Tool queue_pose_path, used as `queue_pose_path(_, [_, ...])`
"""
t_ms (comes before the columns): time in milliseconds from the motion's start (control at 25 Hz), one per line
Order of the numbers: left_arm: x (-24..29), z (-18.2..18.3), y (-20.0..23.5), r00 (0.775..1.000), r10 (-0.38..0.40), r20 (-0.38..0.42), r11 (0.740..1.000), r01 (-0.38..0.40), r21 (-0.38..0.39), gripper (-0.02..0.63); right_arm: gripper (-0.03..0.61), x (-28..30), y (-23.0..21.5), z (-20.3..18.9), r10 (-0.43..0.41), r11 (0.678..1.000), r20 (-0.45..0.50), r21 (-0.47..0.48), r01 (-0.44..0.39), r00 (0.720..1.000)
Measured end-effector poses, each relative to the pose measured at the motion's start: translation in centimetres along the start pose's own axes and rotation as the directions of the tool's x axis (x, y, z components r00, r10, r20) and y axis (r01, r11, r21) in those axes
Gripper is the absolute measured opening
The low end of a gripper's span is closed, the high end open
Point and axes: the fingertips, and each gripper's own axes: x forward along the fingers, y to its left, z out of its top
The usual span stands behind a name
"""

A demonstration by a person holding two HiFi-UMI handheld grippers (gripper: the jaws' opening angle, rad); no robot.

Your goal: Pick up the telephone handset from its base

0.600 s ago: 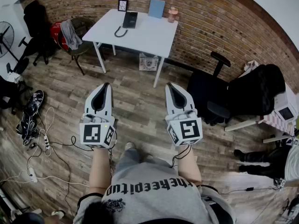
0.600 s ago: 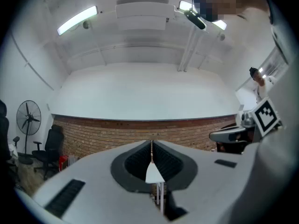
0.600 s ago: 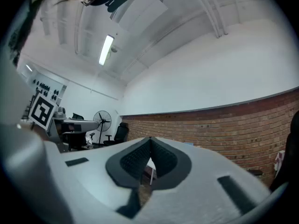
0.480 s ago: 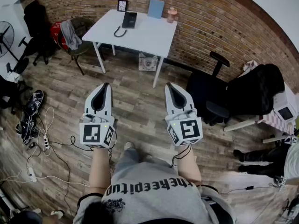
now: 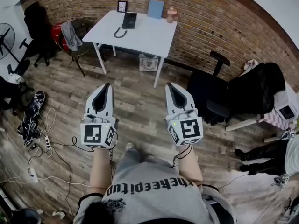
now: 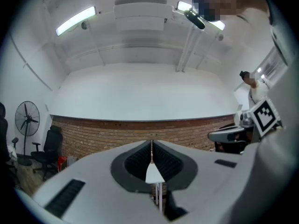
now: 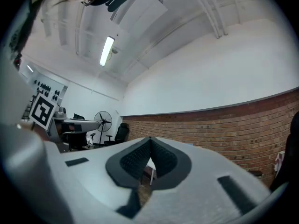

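the left claw (image 5: 107,84) is closed, its jaws meeting tip to tip with nothing between them, as the left gripper view (image 6: 151,142) shows. the right claw (image 5: 168,84) is closed and empty too (image 7: 150,138). both are held side by side in front of the person, pointing ahead over the wooden floor (image 5: 135,104).

the telephone (image 5: 130,19) sits well apart from both claws, across the room on the white surface (image 5: 152,38), near its far left corner by the brick wall (image 5: 210,22). it is too small to tell the handset from the base. its cord (image 5: 120,32) loops toward the near edge. along the back edge stand a small frame (image 5: 122,5), a blue panel (image 5: 156,8) and a pinkish jar (image 5: 173,14).

between the claws and the surface the floor lies open. a black office chair (image 5: 210,92) stands to the right, cables (image 5: 44,141) trail on the left, and a box (image 5: 148,62) sits under the surface.
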Motion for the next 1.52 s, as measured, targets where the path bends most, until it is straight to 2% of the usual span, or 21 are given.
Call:
queue_pose_path(200, [1.2, -0.7, 0.9, 1.000, -0.021, 0.009, 1.000, 0.021, 0.003, 0.012, 0.003, 1.5, -0.6, 0.0, -0.032, 0.999, 0.037, -0.002, 0.032, 0.999])
queue_pose_path(400, [3.0, -1.2, 3.0, 1.000, -0.017, 0.009, 1.000, 0.017, -0.008, 0.012, 0.003, 3.9, -0.9, -0.4, -0.035, 0.999, 0.035, 0.014, 0.035, 0.999])
queue_pose_path(960, [8.8, -1.9, 11.2, 0.999, -0.038, 0.026, 0.999, 0.038, -0.005, 0.012, 0.003, 13.3, -0.2, -1.0, -0.088, 0.996, 0.040, 0.037, 0.087, 0.995])
queue_pose_path(1160, [10.3, -3.3, 13.7, 0.999, -0.032, 0.029, 0.999, 0.033, -0.031, 0.012, 0.003, 15.8, 0.1, -1.9, -0.093, 0.996, 0.017, 0.015, 0.093, 0.996])
queue_pose_path(1520, [15.0, -6.2, 16.5, 1.000, -0.018, 0.016, 0.999, 0.018, -0.030, 0.012, 0.003, 21.5, -2.6, -4.5, -0.101, 0.995, 0.005, 0.028, 0.101, 0.995])
